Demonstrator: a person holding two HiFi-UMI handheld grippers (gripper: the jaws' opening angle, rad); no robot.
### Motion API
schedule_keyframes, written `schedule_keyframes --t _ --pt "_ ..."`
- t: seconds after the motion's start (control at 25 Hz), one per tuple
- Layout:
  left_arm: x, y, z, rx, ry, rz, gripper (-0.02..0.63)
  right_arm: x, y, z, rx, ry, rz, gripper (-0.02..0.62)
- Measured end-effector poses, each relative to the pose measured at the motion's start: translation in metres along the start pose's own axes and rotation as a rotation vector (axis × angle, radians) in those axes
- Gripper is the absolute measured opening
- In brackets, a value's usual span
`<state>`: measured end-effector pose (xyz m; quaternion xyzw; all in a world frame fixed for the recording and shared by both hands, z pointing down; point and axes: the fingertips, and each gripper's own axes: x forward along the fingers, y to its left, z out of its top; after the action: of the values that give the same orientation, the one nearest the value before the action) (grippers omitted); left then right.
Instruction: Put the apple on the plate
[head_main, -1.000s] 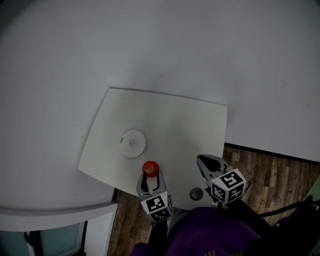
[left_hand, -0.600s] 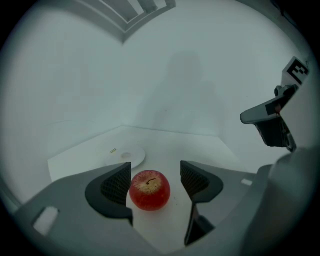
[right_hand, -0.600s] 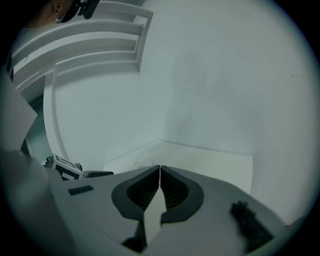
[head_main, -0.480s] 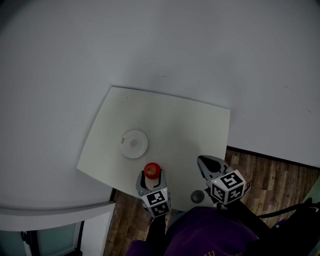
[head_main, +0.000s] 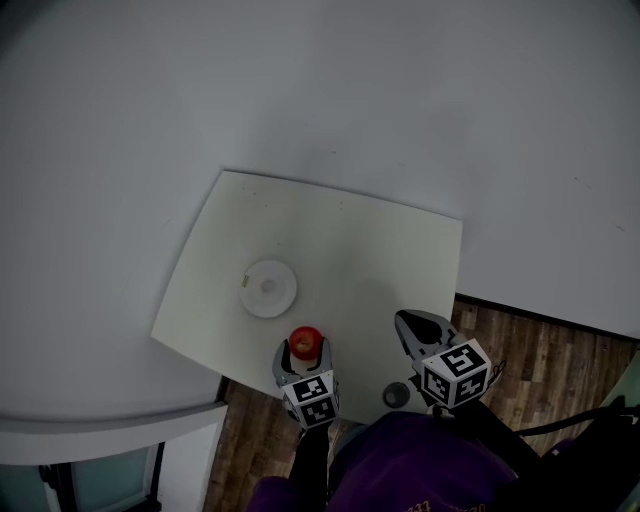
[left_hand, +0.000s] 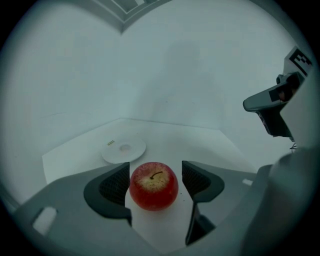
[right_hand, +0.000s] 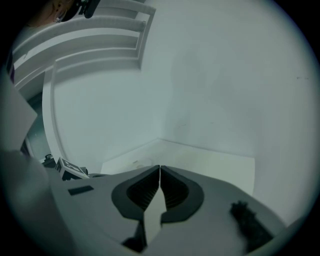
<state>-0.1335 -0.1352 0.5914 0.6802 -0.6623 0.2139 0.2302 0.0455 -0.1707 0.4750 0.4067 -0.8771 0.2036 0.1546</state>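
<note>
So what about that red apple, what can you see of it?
The apple is round and glossy red, with a speckled yellowish patch round its short dark stem. It looks whole and stands stem up on the white table, near the edge closest to the person. It sits between the jaws of the left gripper, which are opening. One jaw shows a clear gap; whether the other touches it I cannot tell. The white plate lies beyond it, apart.

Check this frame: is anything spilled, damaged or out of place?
Nothing stands out: the apple stands upright and whole on the table, near the plate, which lies flat with only a small sticker at its rim.
</note>
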Motion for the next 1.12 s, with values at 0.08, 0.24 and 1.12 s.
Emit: schedule_keyframes --t 0.08,0.24,1.12 --pt "-0.001 -0.001 0.002 -0.008 -0.002 -0.004 0.322 -0.002 0.0 0.001 0.001 0.001 -0.002 0.012" --pt "0.003 0.0 0.0 -0.004 0.014 -0.007 0.325 -0.003 -0.001 0.002 0.006 0.0 -0.007 0.012" --pt "0.009 -0.001 -0.004 -0.002 0.002 -0.017 0.326 -0.006 -0.004 0.003 -0.003 0.001 -0.015 0.012"
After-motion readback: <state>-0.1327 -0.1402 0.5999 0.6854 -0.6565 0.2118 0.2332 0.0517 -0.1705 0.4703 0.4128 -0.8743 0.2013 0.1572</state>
